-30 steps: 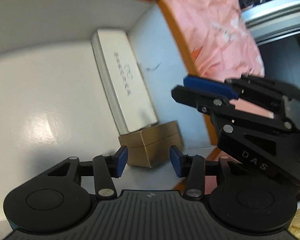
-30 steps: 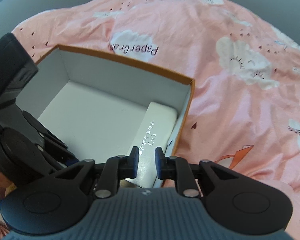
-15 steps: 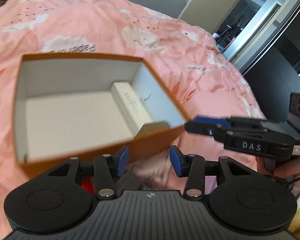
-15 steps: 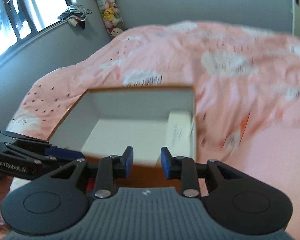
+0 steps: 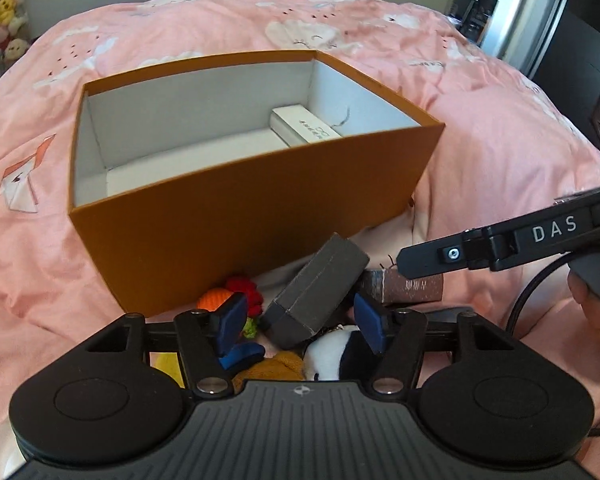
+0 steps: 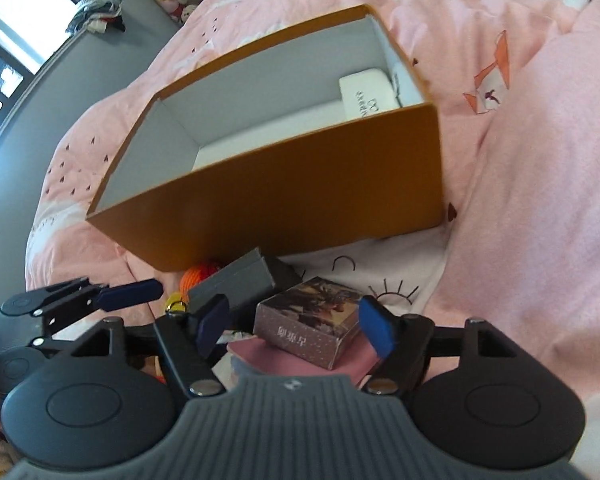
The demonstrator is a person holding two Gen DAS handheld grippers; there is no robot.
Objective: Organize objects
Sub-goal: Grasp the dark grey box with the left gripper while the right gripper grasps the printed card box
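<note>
**Box barely filled, pile still waiting**

The box [image 5: 256,208] sits open on the pink bedspread [image 5: 480,128], orange outside, white inside. As far as I can see, only one thing is packed: a white case [image 5: 306,130] lying along the far right wall. The rest of the floor that shows is bare, though the near wall hides the front strip from both my cameras, so something may sit there unseen.

What is left lies just in front of the box, near my fingertips. My left gripper [image 5: 302,322] has its jaws opening, spread wide around a tilted grey box [image 5: 316,290] without pressing on it. My right gripper [image 6: 296,326] is opening too, with a patterned card box [image 6: 310,330] between the jaws, untouched by either pad. By my judgement the job is near its start: one piece in, a heap to go.

My left view alone shows the soft things under the grey box: a red and orange knitted toy [image 5: 232,292], a black-and-white plush [image 5: 336,354], something brown and woolly. It catches the patterned box only as a sliver behind my right finger. My right view shows that box whole, resting on a pink book [image 6: 292,364], and a window [image 6: 4,40] off to the left. Both views show plush toys along the far wall.
</note>
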